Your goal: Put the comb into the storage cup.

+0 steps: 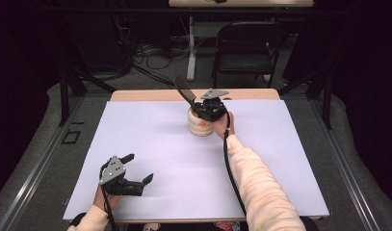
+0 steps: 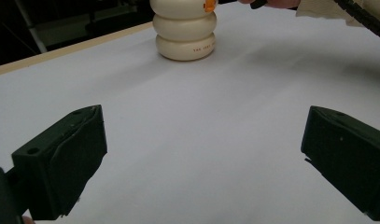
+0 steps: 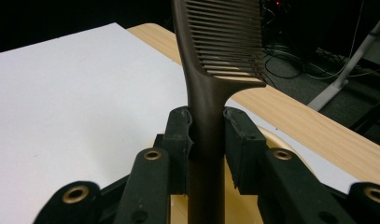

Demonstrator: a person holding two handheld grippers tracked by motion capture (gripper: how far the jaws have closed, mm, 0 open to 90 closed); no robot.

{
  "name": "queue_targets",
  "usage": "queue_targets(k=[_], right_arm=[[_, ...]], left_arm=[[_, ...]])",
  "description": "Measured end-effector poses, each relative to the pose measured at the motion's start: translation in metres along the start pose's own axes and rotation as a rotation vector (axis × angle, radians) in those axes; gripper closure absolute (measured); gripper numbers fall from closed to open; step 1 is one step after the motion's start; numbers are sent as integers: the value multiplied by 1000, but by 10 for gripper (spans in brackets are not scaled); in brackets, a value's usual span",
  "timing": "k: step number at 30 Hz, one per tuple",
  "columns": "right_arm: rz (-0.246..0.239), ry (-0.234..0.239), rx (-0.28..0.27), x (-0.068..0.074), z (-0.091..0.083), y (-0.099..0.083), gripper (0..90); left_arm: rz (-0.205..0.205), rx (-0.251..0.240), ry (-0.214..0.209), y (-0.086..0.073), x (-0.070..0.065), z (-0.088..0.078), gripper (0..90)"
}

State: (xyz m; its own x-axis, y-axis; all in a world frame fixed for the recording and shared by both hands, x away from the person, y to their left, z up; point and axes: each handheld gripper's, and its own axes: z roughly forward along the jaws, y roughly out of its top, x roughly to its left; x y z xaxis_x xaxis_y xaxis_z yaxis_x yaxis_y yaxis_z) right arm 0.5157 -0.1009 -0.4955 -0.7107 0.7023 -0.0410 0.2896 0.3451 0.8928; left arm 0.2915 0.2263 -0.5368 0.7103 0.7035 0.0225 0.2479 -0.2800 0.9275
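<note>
While the right gripper point(image 1: 203, 107) clamps the handle of a dark brown comb point(image 3: 211, 60) just above a cream ribbed holder point(image 1: 201, 124), the comb rises slanting toward the upper left of the high view, its teeth end over the worktop's far wooden edge point(image 1: 136, 95). The holder stands a little right of centre on the white sheet point(image 1: 174, 159), with bare sheet all round it. At lower left of the high view the left gripper point(image 1: 136, 168) rests well apart from it, jaws spread wide with nothing between them. Beyond the worktop stand a black folding chair point(image 1: 246, 48) and loose cables point(image 1: 150, 55) on the floor, clear of the work.

In the right gripper view the jaws cover most of the holder, the comb's lower handle runs off the bottom edge and its top is cut off. In the left gripper view the holder's top is cropped, and small print on its lowest ring is too fine to read.
</note>
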Motion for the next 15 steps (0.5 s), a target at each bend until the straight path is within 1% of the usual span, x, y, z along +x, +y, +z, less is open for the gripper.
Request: queue_targets(k=[11,15], right_arm=[[0,-5,14,-1,0,-2,715],[-4,-10,27,-1,1,-4,715]], left_arm=[[-1,0,1,0,0,0,3],[-1,0,1,0,0,0,3]])
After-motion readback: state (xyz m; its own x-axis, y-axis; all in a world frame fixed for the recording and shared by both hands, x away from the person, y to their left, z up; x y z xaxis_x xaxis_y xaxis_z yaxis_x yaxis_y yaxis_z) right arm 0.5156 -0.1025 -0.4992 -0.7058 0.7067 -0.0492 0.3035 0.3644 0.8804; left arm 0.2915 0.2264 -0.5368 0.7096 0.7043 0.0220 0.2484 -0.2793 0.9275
